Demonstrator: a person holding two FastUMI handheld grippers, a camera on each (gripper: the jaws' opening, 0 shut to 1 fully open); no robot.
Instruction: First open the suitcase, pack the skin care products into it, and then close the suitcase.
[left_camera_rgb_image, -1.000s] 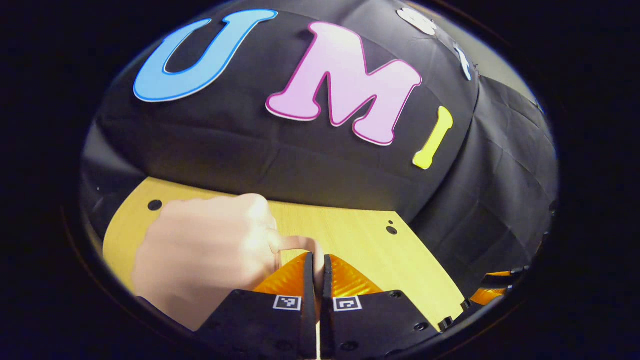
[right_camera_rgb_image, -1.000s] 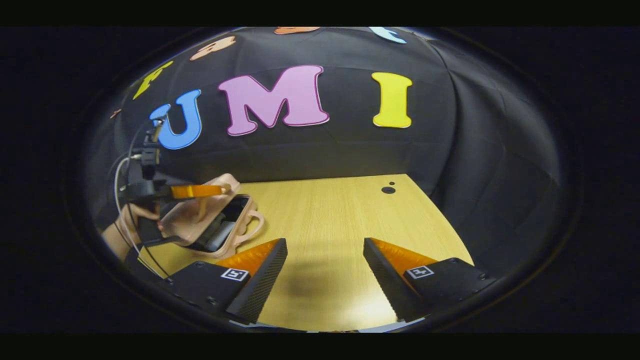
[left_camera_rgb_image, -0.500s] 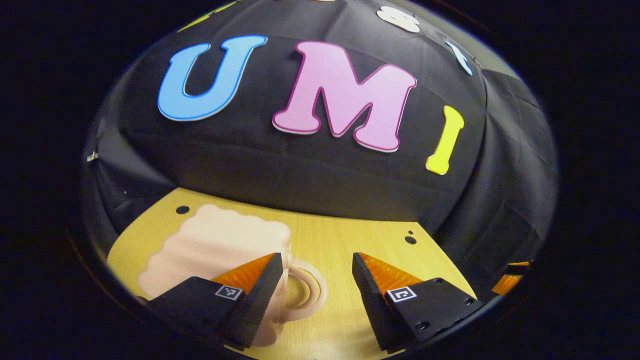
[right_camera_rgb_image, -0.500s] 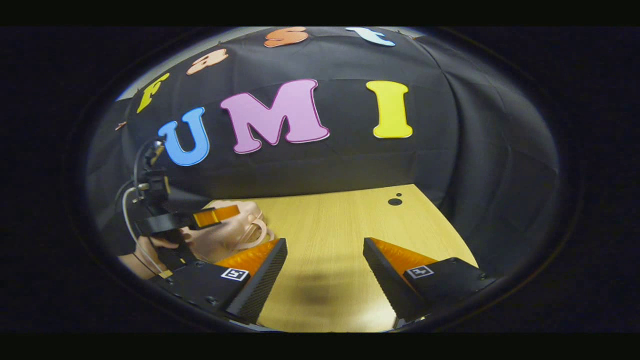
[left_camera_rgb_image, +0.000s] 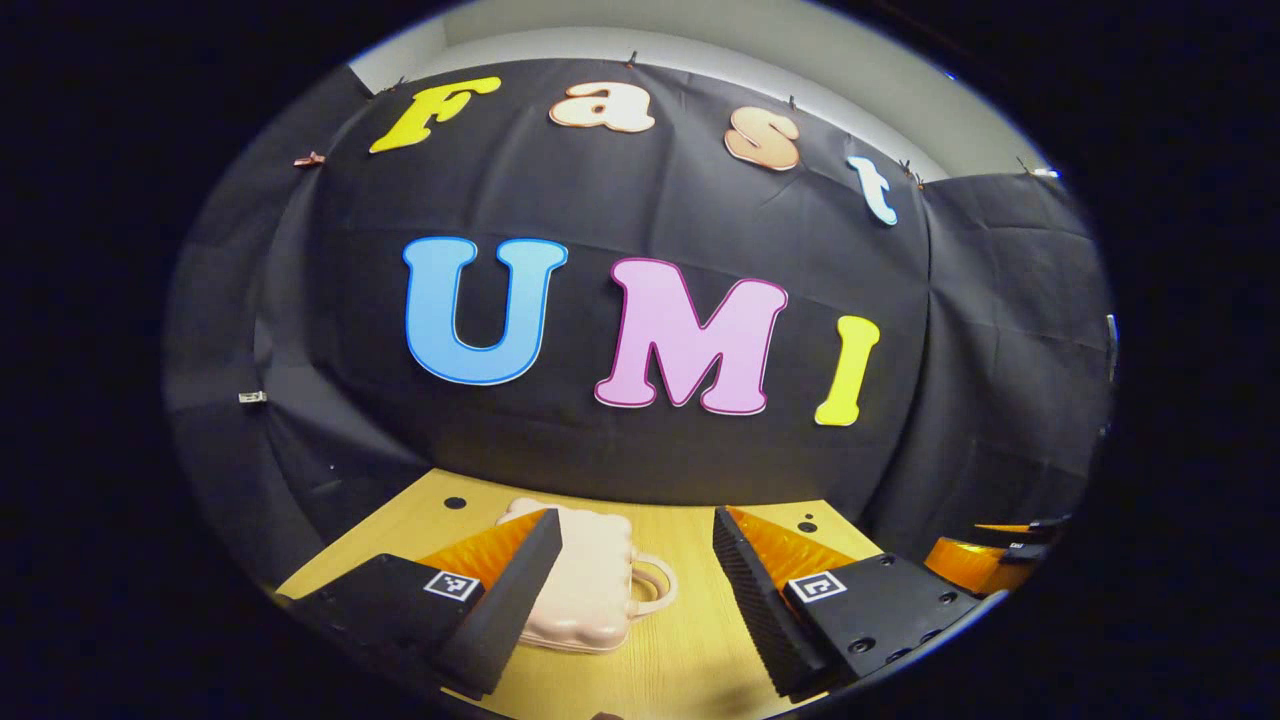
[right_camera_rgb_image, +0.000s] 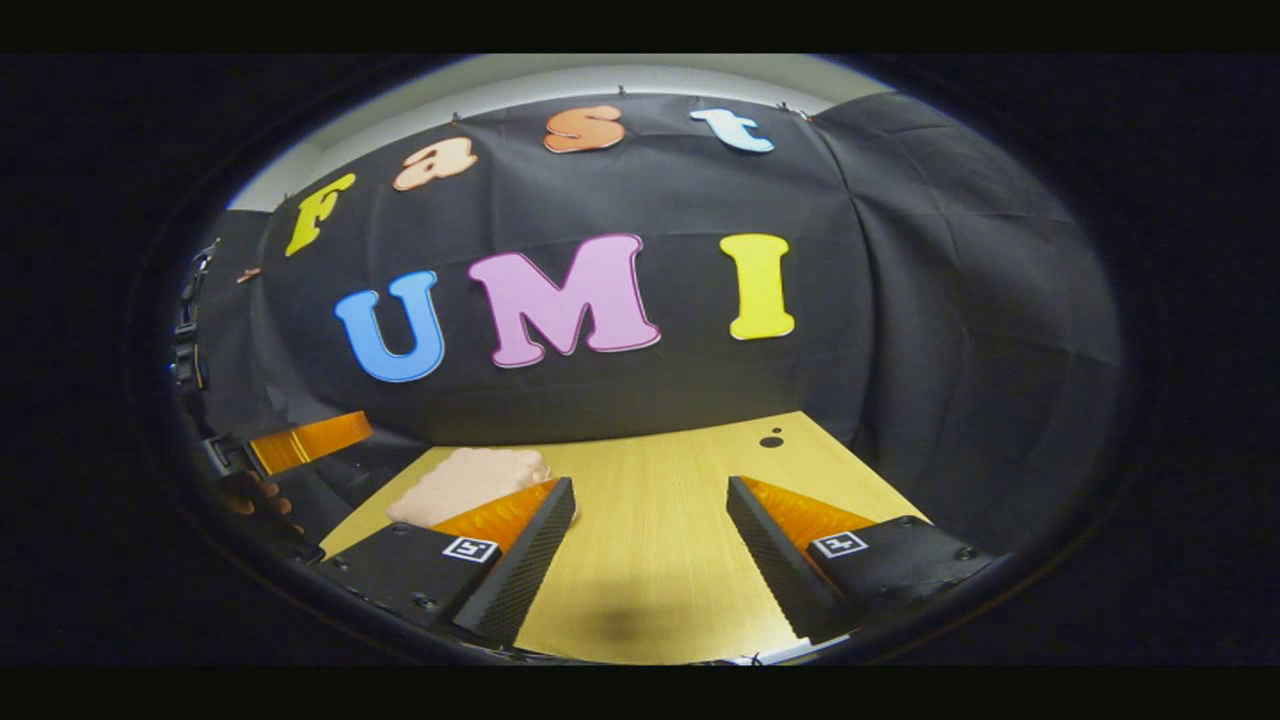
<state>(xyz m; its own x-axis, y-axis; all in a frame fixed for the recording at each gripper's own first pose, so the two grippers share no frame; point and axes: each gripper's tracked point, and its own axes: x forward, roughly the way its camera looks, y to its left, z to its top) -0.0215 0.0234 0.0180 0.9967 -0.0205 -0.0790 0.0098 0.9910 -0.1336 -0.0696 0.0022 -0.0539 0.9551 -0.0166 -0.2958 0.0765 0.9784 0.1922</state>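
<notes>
Left gripper view: suitcase (left_camera_rgb_image: 585, 580) lies shut, ahead between my left gripper's (left_camera_rgb_image: 635, 580) wide-open, empty jaws; right gripper (right_camera_rgb_image: 650, 555) likewise open, farther off.

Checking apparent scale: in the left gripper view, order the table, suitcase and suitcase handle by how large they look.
1. table
2. suitcase, partly hidden by the left gripper
3. suitcase handle

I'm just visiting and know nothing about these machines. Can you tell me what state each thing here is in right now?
Small pale pink ridged suitcase with a loop handle: closed, lying flat on the table.
Left gripper: open, holding nothing, apart from the suitcase.
Right gripper: open, holding nothing, over bare table.
Light wooden table: carries the suitcase near its left side.
</notes>
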